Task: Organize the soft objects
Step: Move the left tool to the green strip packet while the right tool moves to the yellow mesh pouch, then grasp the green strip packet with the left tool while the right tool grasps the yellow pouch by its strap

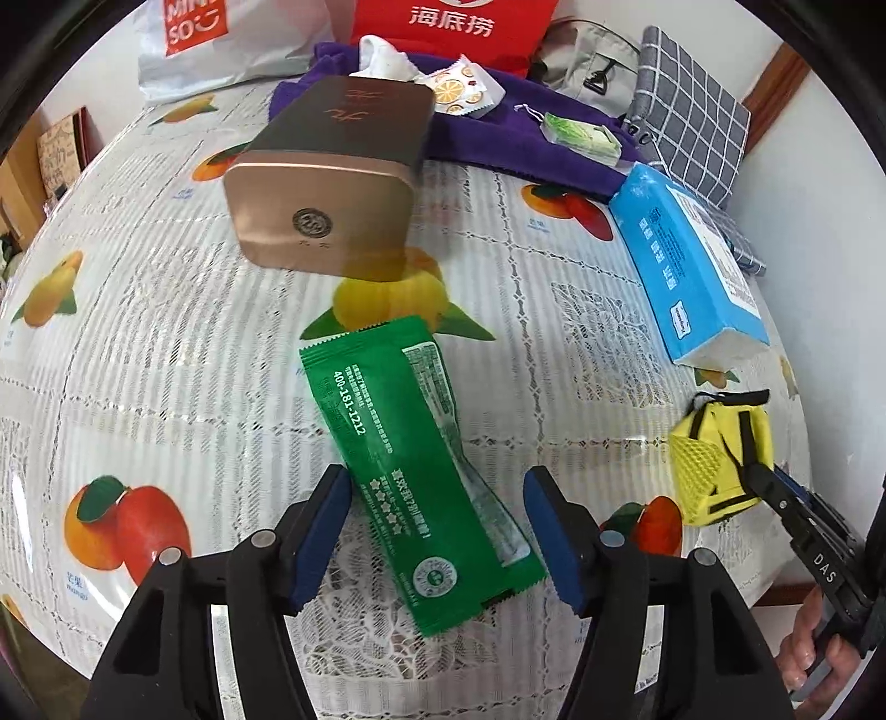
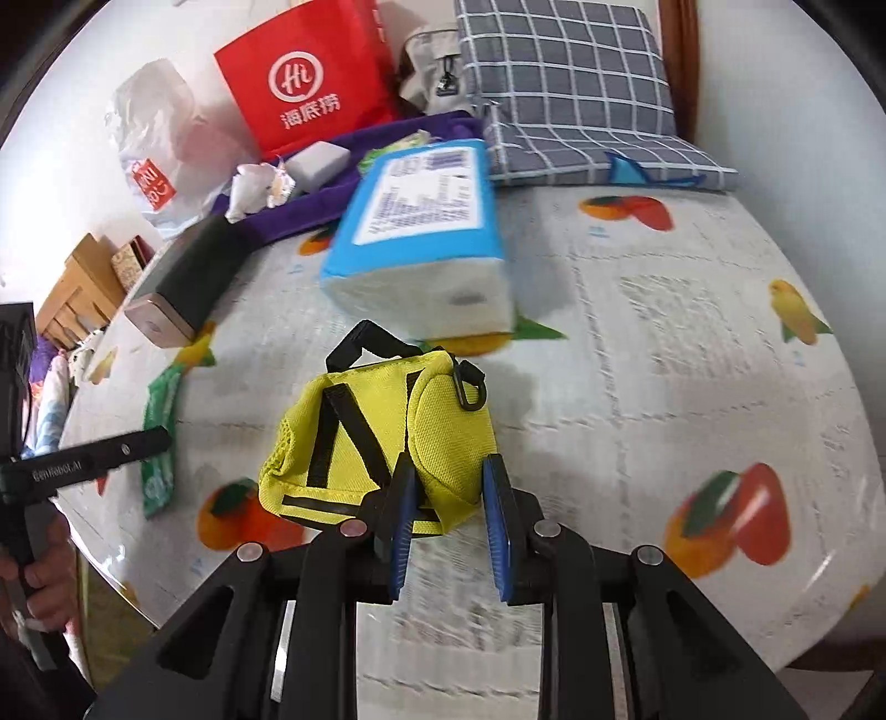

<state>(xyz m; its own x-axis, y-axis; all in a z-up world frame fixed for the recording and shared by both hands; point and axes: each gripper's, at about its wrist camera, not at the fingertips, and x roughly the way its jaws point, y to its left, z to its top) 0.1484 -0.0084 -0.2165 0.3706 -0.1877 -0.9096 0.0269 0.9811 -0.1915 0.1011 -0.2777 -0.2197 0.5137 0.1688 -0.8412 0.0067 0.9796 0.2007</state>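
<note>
the counter [image 1: 166,354], under a glossy fruit-print cover, fills both views. at its far edge, toward 12 o'clock in the left wrist view, stand a red paper bag [image 1: 454,22] and a white shopping bag [image 1: 221,50], with a grey checked cushion [image 1: 692,116] at 1 o'clock. a purple cloth [image 1: 515,144] lies in front of the bags, strewn with small sachets and a crumpled white tissue.

a blue tissue pack [image 1: 681,260] lies at 2 o'clock in that view, on the counter. a bronze tin [image 1: 332,183] lies at 11 o'clock, its far end on the purple cloth.

the yellow mesh pouch [image 2: 387,437] with black straps sits at the centre of the right wrist view, lifted off the counter. the right gripper [image 2: 448,515] has its blue fingers [image 2: 404,498] clamped on the pouch's near corner. in the left wrist view the pouch shows at 4 o'clock.

the green sachet [image 1: 421,471] lies flat on the counter at 6 o'clock in the left wrist view, printed side up. the left gripper [image 1: 437,531] hangs over its near end with its fingers [image 1: 321,526] apart, one on each side of the sachet, neither pressing it.

a hand [image 2: 39,559] shows at 8 o'clock in the right wrist view, gripping the left tool's handle.
</note>
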